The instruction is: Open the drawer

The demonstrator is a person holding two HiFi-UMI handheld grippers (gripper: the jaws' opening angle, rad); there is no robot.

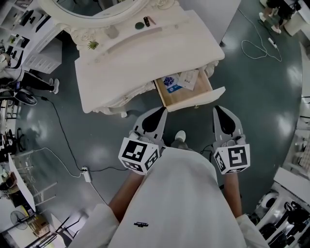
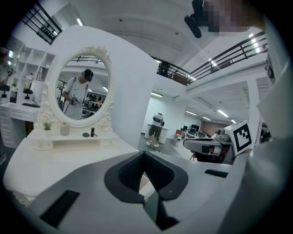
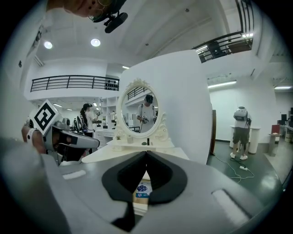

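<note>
- a white bench (image 1: 145, 63) with carved edges is seen from above; its oval mirror (image 1: 97, 7) is cut off by the top edge of the head view.
- the drawer (image 1: 186, 98) is found under the bench's front right corner, pulled out toward the person, its wooden floor exposed and its white front panel nearest the tongs; its rear part is hidden under the bench top.
- the left tongs (image 1: 163, 111) are clenched on nothing, pads met at the tip, and held near the drawer's left front corner, apart from it.
- the right tongs (image 1: 217, 110) are likewise clenched and empty, held near the front panel's right end without touching it.
- in the drawer, a blue patterned packet (image 1: 169, 82) lies at the left and a white card (image 1: 189, 78) beside it; the print on both is too small to be read.
- on the bench's raised shelf, a small plant (image 1: 92, 44), a pale cup (image 1: 112, 32) and a dark round item (image 1: 139, 25) are set; the round item cannot be identified.
</note>
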